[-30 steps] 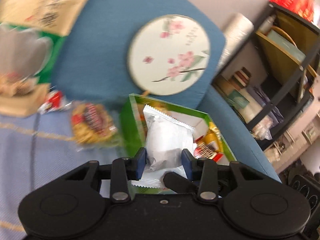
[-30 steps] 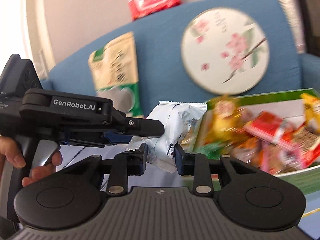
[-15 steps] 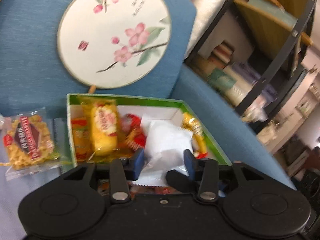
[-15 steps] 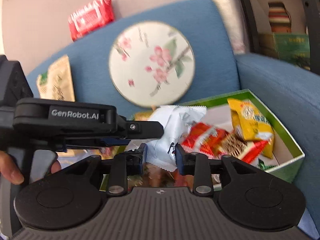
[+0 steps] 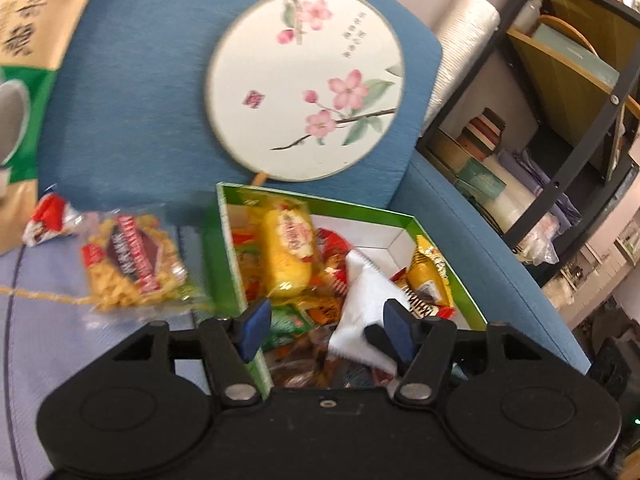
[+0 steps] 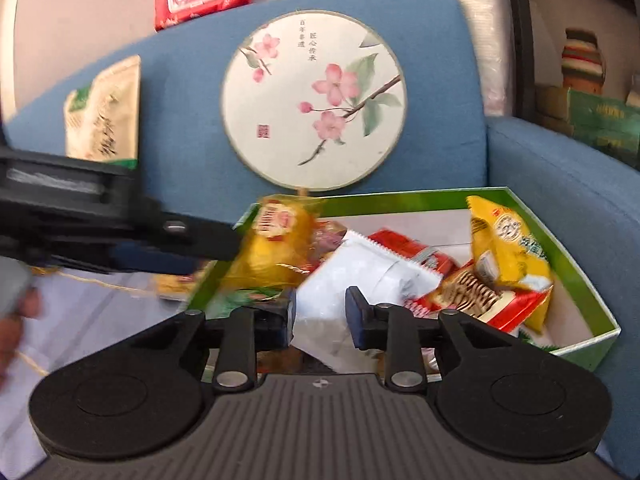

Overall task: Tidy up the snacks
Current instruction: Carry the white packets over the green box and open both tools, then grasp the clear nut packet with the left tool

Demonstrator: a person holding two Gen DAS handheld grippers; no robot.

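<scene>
Nearest, left gripper (image 5: 326, 328): fingers spread wide, nothing clamped, the white snack packet (image 5: 366, 300) lying slack against the right pad only, apparently let go. Right gripper (image 6: 320, 314): pads close on either side of the same packet's near end; whether they pinch it or merely flank it cannot be told. Packet: inside the green box (image 6: 592, 292), toward its near wall, on top of the heap. Same box, further in: yellow cake packet (image 5: 289, 252), red wrappers, yellow chip bag (image 6: 506, 248). Left of the box, on the blue seat: noodle snack packet (image 5: 134, 262), then small red-and-white wrapper (image 5: 50, 220), both loose. Behind the box: round blossom fan (image 5: 306, 82) against the sofa back. Step judged: depositing the white packet. Next move calls for withdrawing clear, then fetching the noodle packet.
</scene>
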